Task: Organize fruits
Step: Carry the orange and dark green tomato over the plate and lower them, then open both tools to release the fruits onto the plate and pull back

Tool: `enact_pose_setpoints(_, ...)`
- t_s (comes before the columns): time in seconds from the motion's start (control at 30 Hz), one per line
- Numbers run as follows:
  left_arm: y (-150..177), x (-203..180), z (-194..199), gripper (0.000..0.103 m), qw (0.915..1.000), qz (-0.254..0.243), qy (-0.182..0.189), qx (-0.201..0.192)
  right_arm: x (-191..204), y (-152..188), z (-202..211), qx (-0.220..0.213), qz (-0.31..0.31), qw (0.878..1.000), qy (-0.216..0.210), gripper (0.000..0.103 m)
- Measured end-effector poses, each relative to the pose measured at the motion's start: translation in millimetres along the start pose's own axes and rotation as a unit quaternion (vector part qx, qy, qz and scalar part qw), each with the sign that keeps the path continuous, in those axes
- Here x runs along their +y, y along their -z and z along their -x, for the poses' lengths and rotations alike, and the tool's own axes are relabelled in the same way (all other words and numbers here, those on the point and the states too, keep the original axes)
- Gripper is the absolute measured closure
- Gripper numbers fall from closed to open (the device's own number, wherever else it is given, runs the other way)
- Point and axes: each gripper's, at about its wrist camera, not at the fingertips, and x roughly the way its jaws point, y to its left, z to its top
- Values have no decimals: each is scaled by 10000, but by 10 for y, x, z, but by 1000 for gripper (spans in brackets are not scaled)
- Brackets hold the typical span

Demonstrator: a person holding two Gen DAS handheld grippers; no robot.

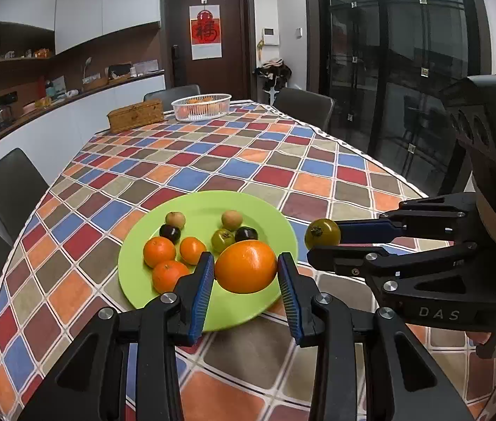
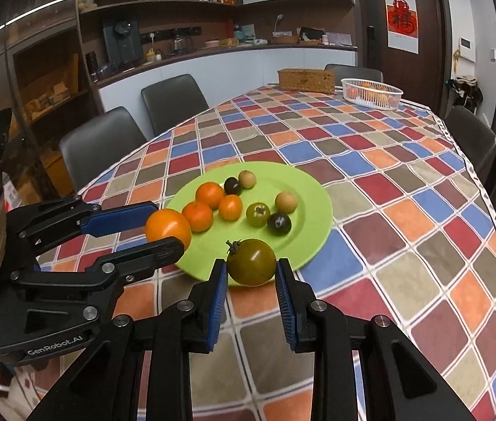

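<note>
Left gripper point(image 1: 244, 273) gripping large orange point(image 1: 246, 266) over green plate point(image 1: 199, 207). Right gripper point(image 2: 251, 273) clamped on green tomato point(image 2: 252, 262) at plate edge.

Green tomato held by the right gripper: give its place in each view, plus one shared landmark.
Left wrist: green tomato right of centre, beyond the plate's right rim.
Right wrist: bottom centre, between the blue fingers.
Shared landmark: green plate.
</note>
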Motion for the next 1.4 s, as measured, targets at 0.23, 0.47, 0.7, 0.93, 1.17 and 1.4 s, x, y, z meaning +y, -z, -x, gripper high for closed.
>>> enact_pose_setpoints(0.23, -68, 189, -266, 66, 9995, 178, 12, 258, -51, -156, -319, 293, 32, 9995, -68, 74)
enact_pose_setpoints(0.47, -43, 333, -565, 66, 9971, 345, 94, 665, -110, -190, -638, 600, 17, 9982, -12, 74)
enact_pose_setpoints(0.7, 30, 330, -699, 66, 9959, 217, 36, 873, -106, -175, -824, 828, 154, 9964, 76, 74)
enact_pose_setpoints(0.93, 55, 355, -665, 61, 9963, 202, -112, 828, -109, -140, -832, 833, 135, 9963, 132, 68)
enact_pose_setpoints(1.17, 74, 320, -440, 61, 9973, 214, -294, 645, -70, -58, -628, 668, 73, 9974, 258, 62)
enact_pose_setpoints(1.4, 49, 221, -68, 58, 9981, 250, -441, 346, -11, -4, -272, 384, -193, 9981, 437, 62)
